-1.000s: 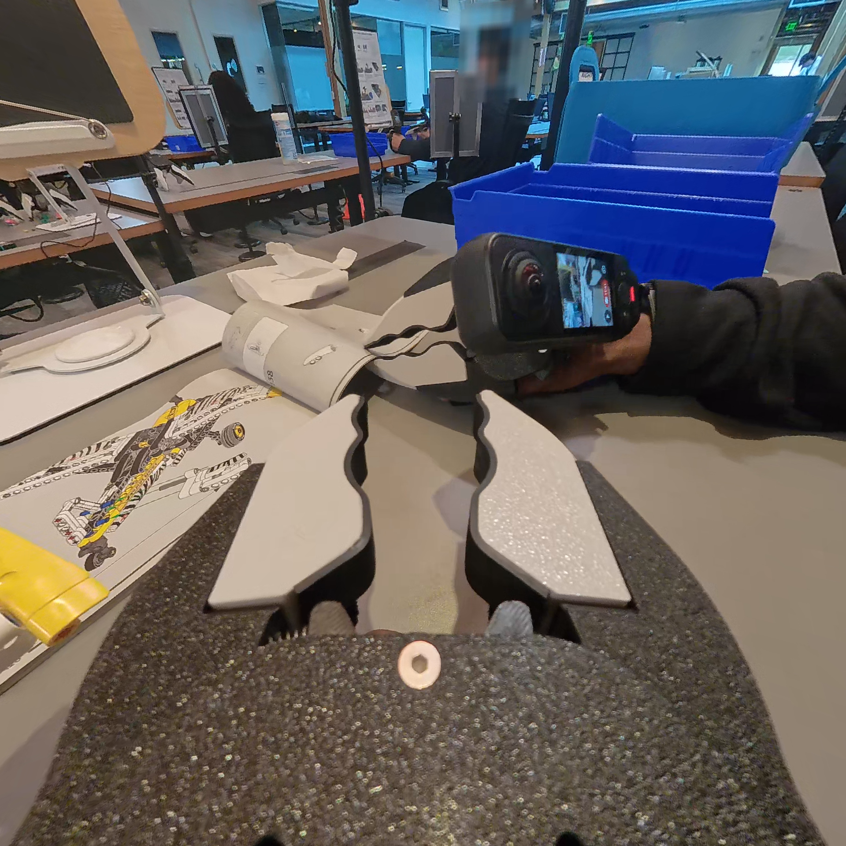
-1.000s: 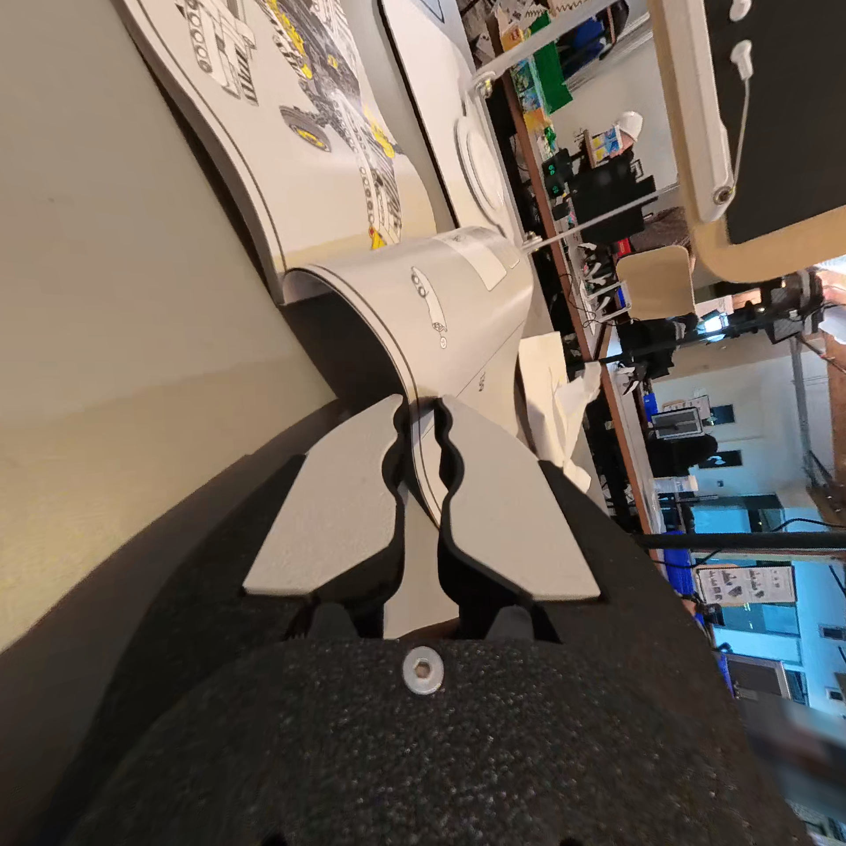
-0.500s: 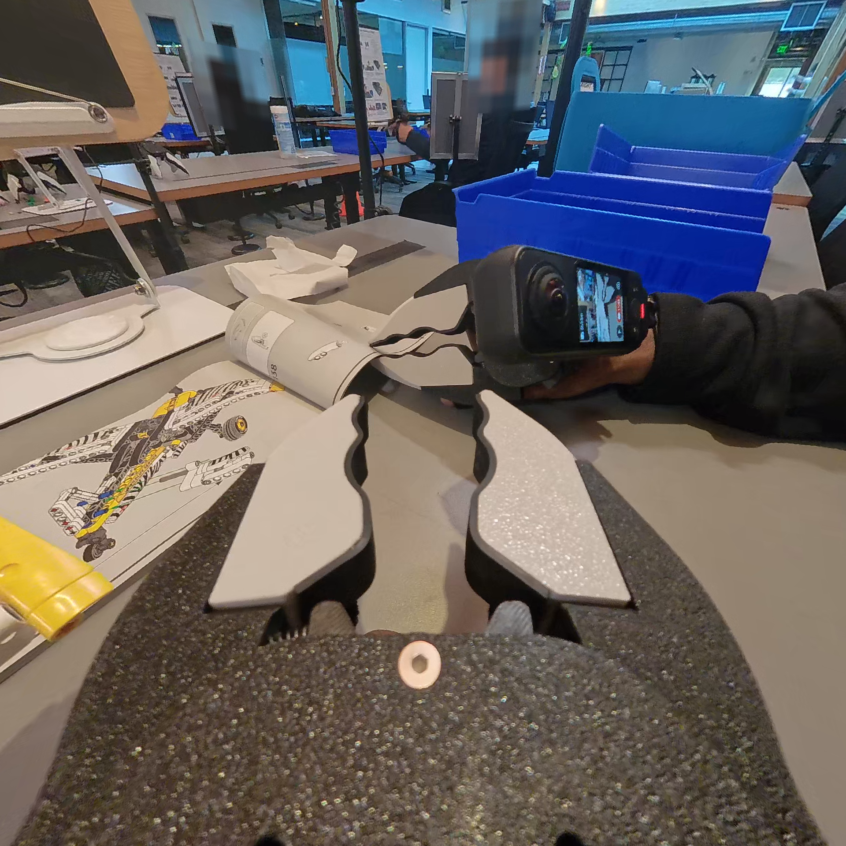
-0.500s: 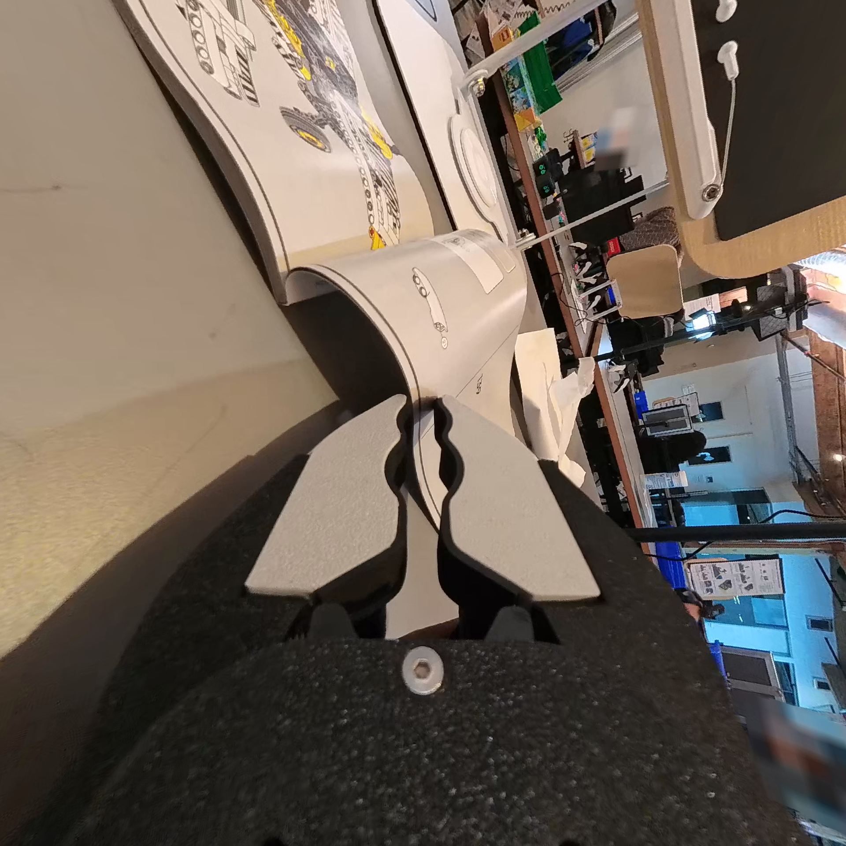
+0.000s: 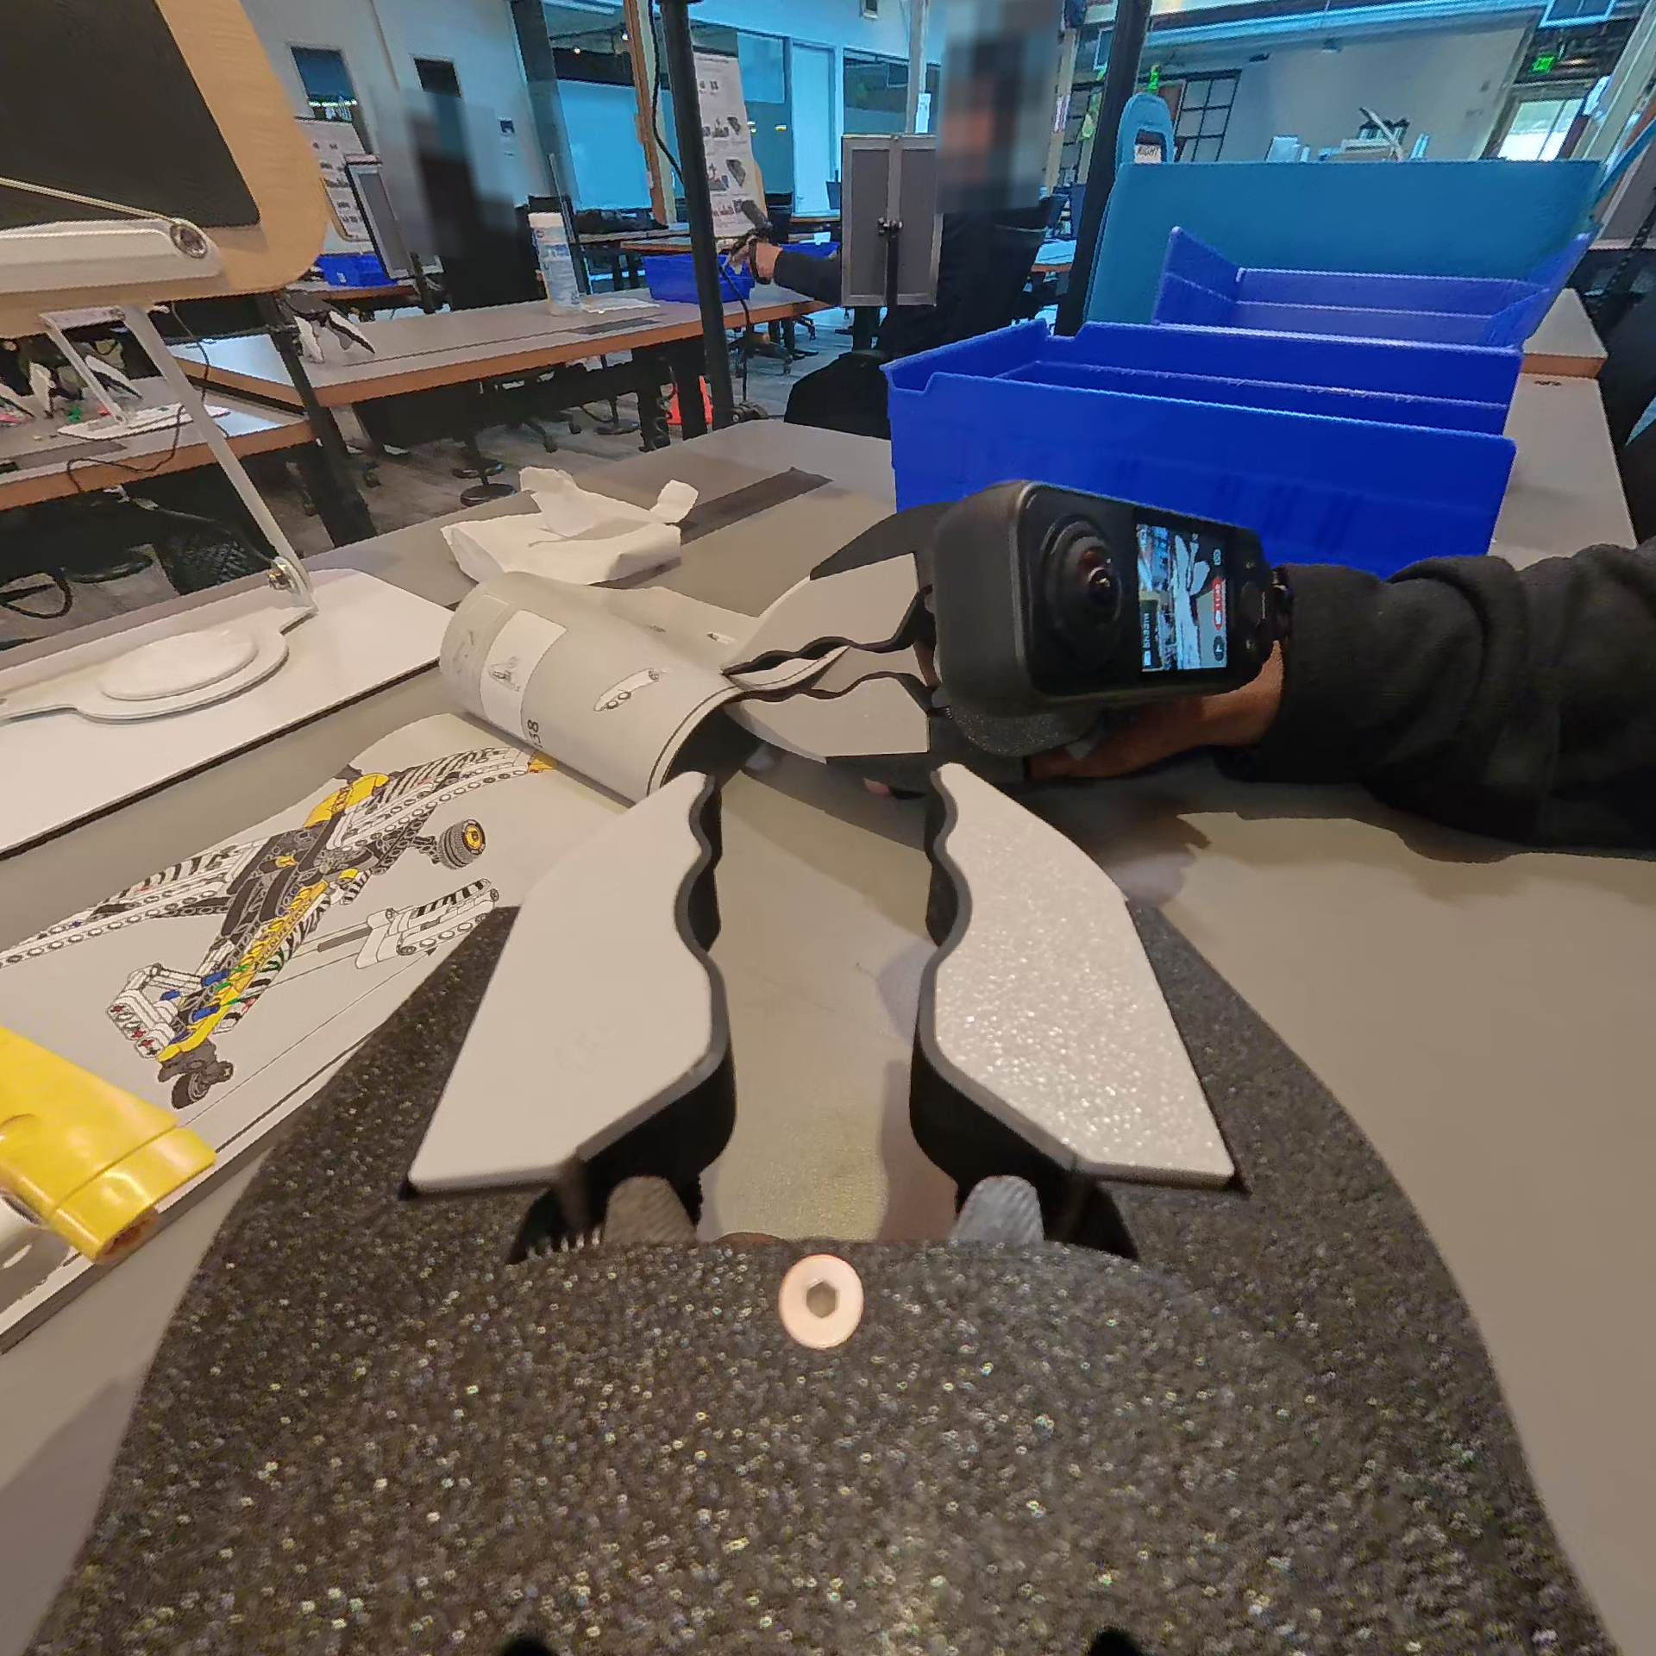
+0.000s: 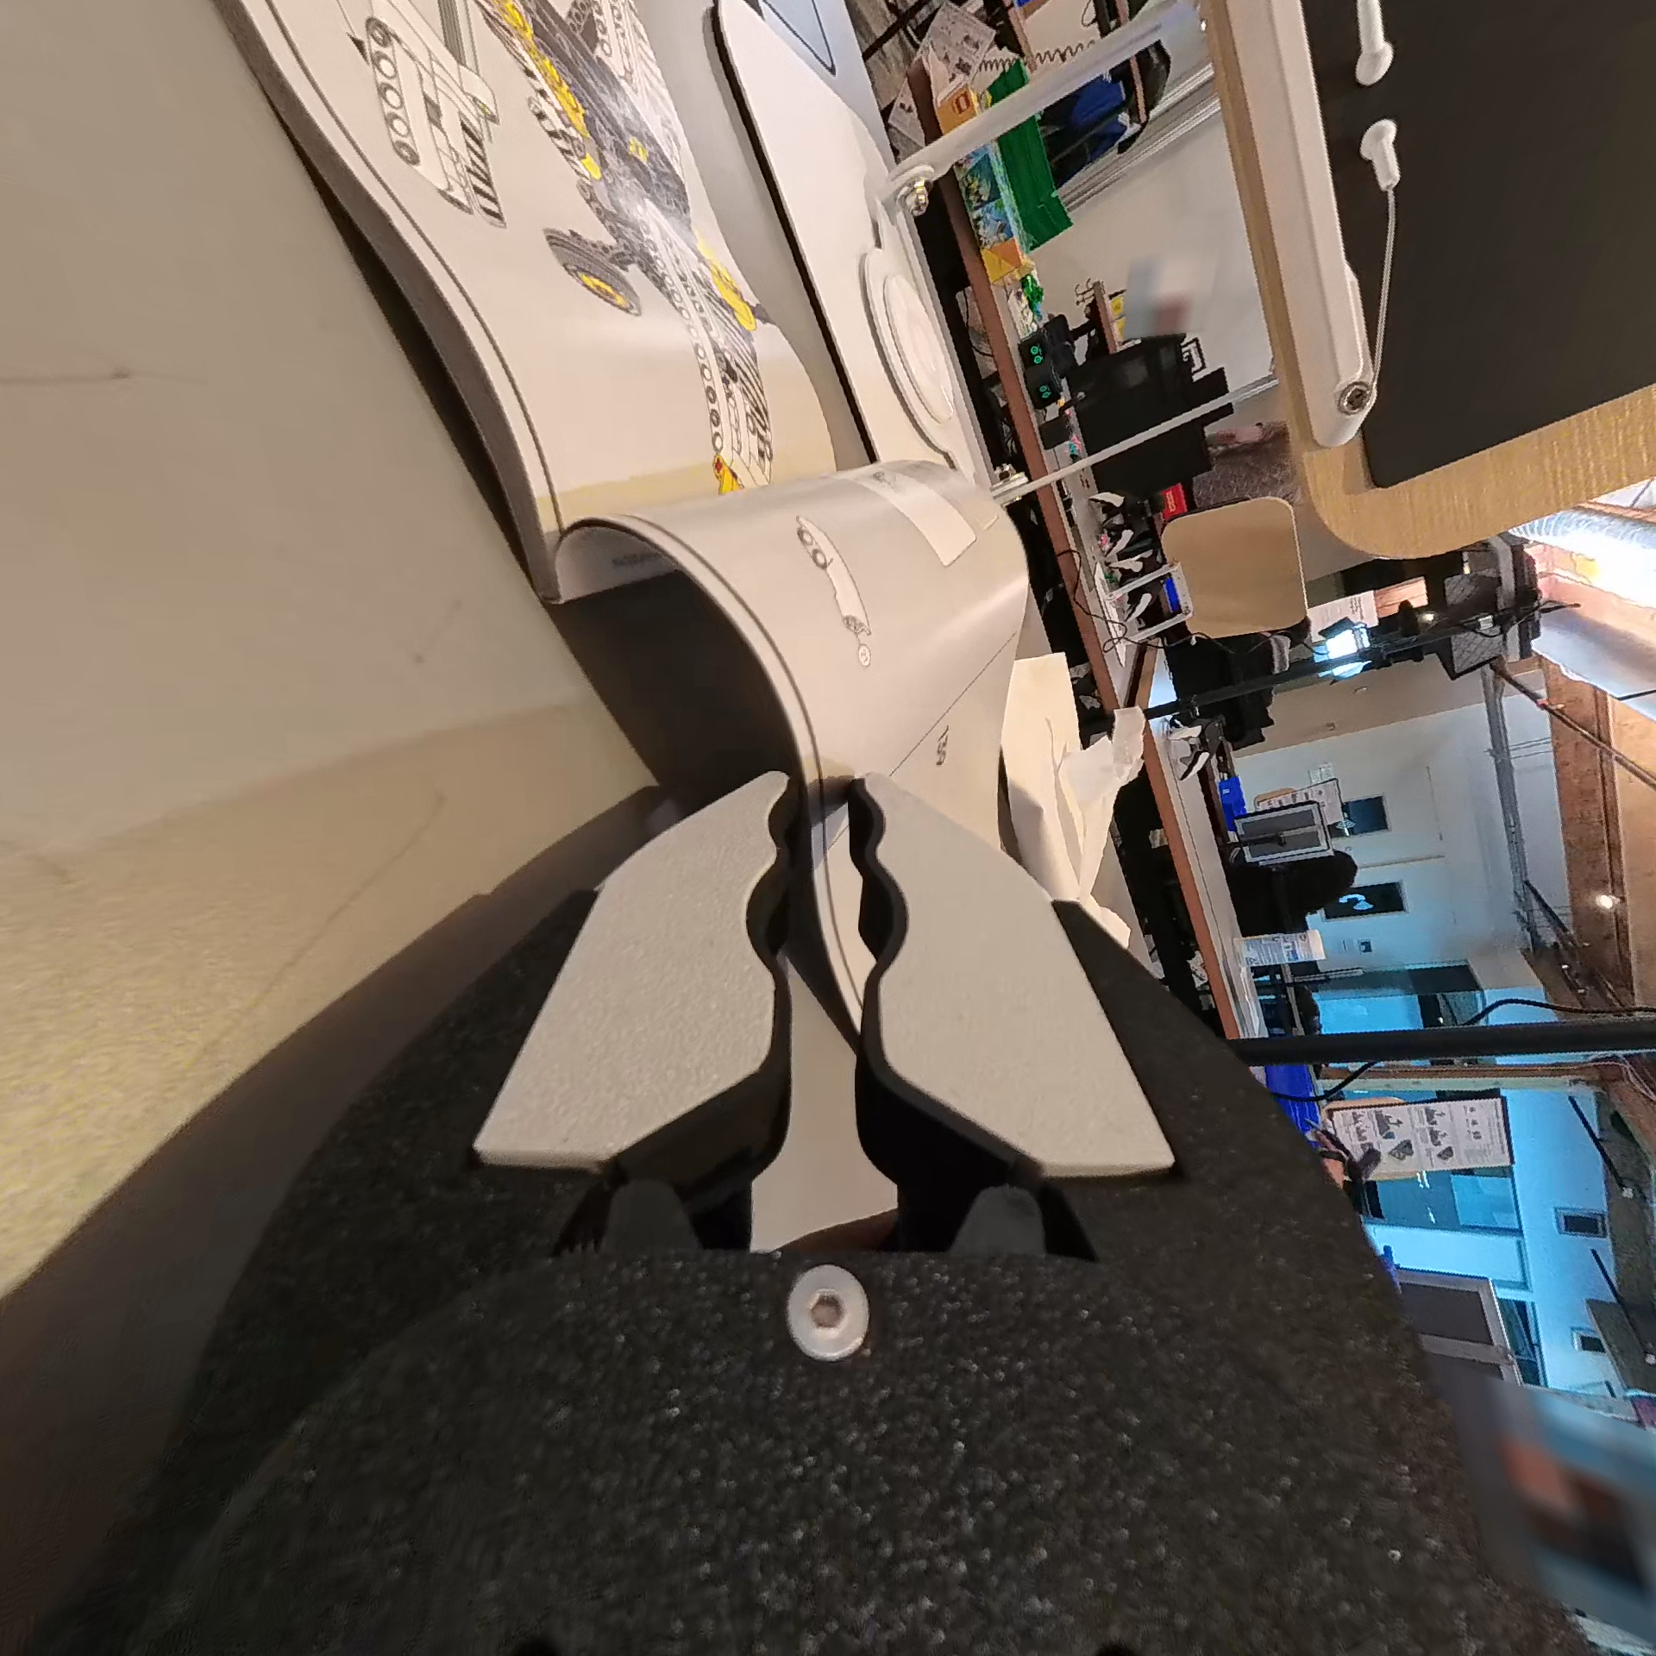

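Two grippers with matte grey, wavy-edged fingers work at a grey table (image 5: 1344,1030). Lying on its side, the right gripper (image 6: 820,789) is clenched on the edge of a glossy grey page (image 6: 860,609), curled into an arch over the open instruction booklet (image 5: 269,896) with its yellow-and-black machine drawing. Beside it, the left gripper (image 5: 820,789) stands released over bare tabletop, nothing between its fingers. A yellow plastic piece (image 5: 81,1156) is cut off at the frame edge. Crumpled white tissue (image 5: 573,529) and ridged blue bins (image 5: 1210,430) lie beyond.
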`<state>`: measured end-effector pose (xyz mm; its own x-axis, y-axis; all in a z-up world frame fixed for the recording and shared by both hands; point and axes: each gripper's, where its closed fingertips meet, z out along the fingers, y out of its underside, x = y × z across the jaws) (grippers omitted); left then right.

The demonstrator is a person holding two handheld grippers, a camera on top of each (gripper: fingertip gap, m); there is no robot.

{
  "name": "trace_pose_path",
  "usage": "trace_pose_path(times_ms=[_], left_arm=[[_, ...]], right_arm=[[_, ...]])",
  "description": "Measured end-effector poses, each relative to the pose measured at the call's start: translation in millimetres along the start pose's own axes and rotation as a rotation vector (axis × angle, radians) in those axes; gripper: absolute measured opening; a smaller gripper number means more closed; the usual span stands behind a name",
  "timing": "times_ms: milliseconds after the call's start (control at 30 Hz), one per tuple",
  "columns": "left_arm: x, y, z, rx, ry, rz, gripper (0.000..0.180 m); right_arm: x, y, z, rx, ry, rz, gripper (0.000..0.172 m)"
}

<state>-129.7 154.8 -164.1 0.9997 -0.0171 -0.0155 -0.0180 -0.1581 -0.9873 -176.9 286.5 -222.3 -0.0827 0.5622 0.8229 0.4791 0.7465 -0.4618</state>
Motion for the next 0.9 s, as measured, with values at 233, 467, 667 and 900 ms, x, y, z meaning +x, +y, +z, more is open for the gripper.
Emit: trace_pose_path(times_ms=[233, 467, 667, 900], left_arm=[[0.2, 0.5, 0.3, -0.003, -0.003, 0.004, 0.044], [-0.4, 2.5, 0.8, -0.019, -0.009, 0.007, 0.043], [-0.4, 2.6, 0.7, -0.021, -0.011, 0.008, 0.043], [0.5, 2.5, 0.8, -0.021, -0.015, 0.019, 0.043]], right_arm=[[0.3, -0.7, -0.9, 0.007, 0.002, 0.001, 0.011], [0.2, 0.0, -0.5, 0.005, -0.01, 0.017, 0.011], [0.9, 0.8, -0.5, 0.006, -0.018, 0.033, 0.011], [2.4, -0.1, -2.5, 0.025, -0.02, 0.051, 0.017]])
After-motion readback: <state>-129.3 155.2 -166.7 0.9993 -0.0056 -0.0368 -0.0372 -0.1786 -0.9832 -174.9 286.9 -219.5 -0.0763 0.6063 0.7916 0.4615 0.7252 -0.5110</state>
